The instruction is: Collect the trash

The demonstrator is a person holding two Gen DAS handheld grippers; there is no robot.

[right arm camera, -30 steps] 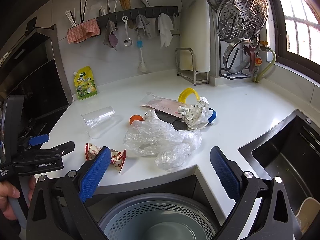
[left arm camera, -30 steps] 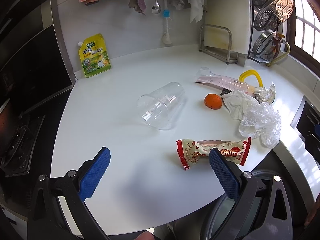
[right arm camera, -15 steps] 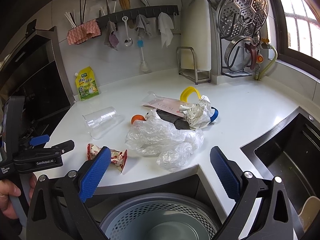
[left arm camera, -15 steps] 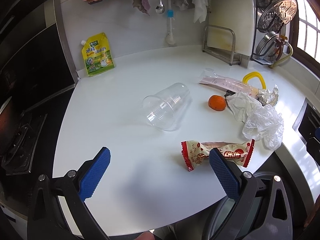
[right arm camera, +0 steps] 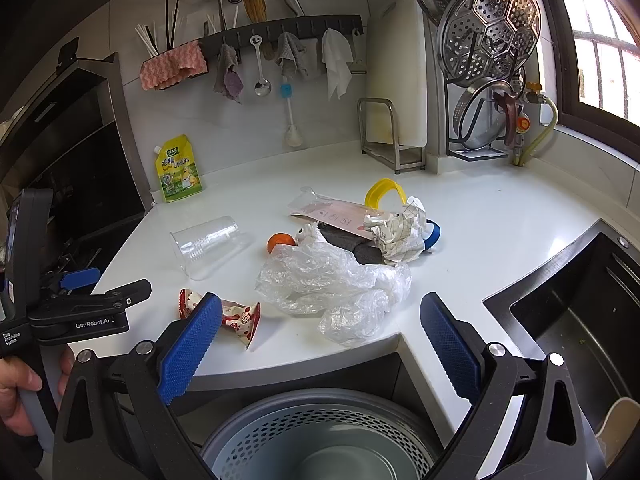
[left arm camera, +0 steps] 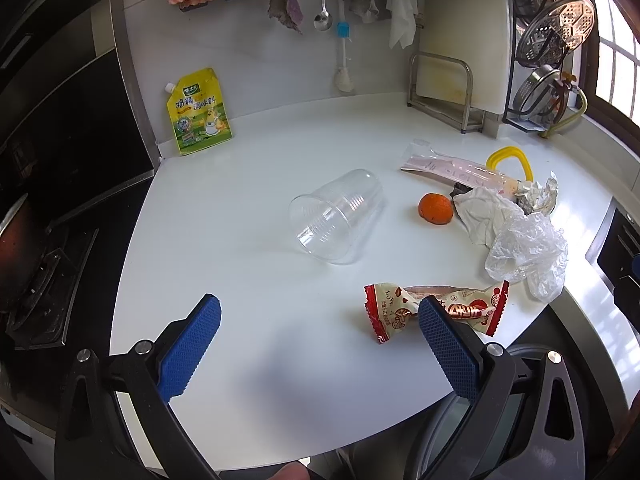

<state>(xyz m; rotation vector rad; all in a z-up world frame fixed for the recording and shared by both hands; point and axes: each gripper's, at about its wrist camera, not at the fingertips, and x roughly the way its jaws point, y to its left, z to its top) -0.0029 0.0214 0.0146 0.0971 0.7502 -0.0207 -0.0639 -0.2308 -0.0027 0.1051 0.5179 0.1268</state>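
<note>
Left wrist view: the left gripper (left arm camera: pixel 318 322) is held spread and empty at the bottom of the frame. Compared with a second ago, the whole scene is shifted slightly up and right in frame; the gripper has been eased only a little and nothing on the counter (left arm camera: pixel 248 208) has been touched. The wrapper (left arm camera: pixel 390 310) lies lower right, partly hidden behind the right pad, still outside the jaws. The cup (left arm camera: pixel 338 218) lies on its side at centre, the orange (left arm camera: pixel 436 209) right of it, the plastic bag (left arm camera: pixel 528 250) at right.

Right wrist view: the right gripper (right arm camera: pixel 320 326) is likewise spread, nothing pinched, hovering over the bin (right arm camera: pixel 320 436) at bottom centre. The view is almost unchanged from before. The plastic bag (right arm camera: pixel 336 280) sits mid-frame between the pads, the wrapper (right arm camera: pixel 240 316) beside the left pad, the crumpled paper (right arm camera: pixel 400 228) above.

Judgement: collection is not started; all trash is still on the counter, and a first grasp is being lined up.
</note>
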